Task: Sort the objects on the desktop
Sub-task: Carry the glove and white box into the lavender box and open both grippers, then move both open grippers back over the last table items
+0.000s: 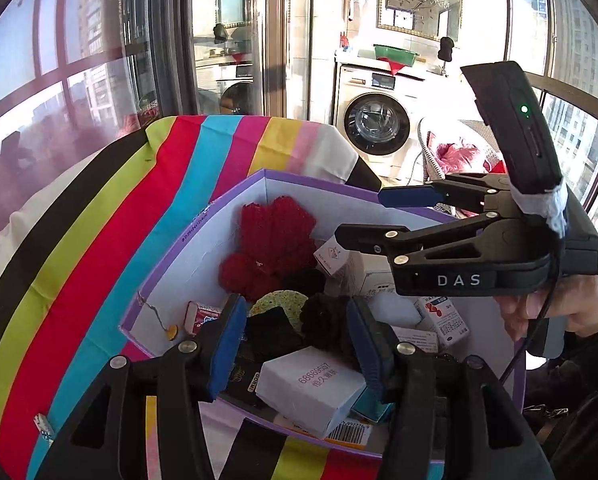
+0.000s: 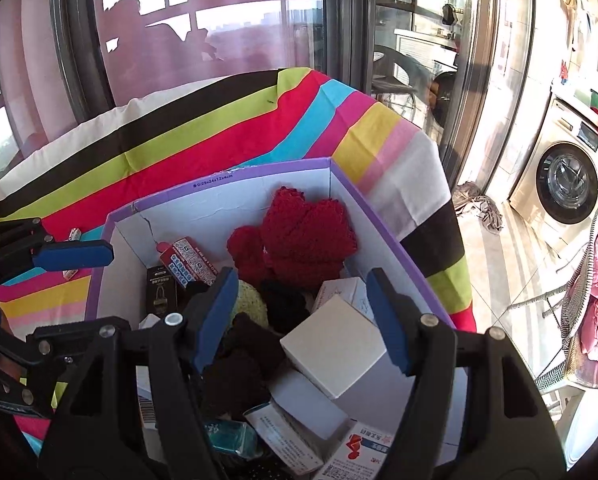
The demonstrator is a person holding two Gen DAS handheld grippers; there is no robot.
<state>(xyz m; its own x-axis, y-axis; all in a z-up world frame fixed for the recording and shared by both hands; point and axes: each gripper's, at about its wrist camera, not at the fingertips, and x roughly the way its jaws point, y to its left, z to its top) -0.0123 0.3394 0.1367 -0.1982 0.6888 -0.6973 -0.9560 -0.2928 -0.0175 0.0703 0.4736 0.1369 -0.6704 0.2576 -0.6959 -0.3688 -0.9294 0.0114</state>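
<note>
The surface (image 1: 111, 216) is draped in a striped cloth (image 2: 227, 132) of black, lime, red, cyan, pink and yellow bands, and a small wrapped packet (image 1: 43, 426) is seen lying on it to the left of the left gripper (image 1: 297, 344). A purple-rimmed box (image 1: 203, 224) with white inner walls is set on the cloth, and both grippers are held over it, angled down into it. The left gripper's jaws are spread with nothing pinched; just below and between its blue pads (image 1: 229, 344) a white carton printed with red digits (image 1: 309, 388) is seen lying loose, apart from both pads. Beyond the jaws a red knitted piece (image 1: 273, 240) is piled against the far wall of the box, with black knitted pieces (image 1: 327, 320) and a pale green crocheted piece (image 1: 275, 304) nearer the jaws. To the left of the jaws a small red and white packet (image 1: 199, 316) is leaned by the box wall. To the right, the right gripper (image 2: 303, 320) is held by a hand (image 1: 559, 304); its jaws are also spread and empty. Between them, untouched, a plain white carton (image 2: 335, 348) is tilted on other cartons, and a red and white medicine carton (image 2: 359, 448) is seen below the jaws. A washing machine (image 1: 379, 116) is visible far beyond.
</note>
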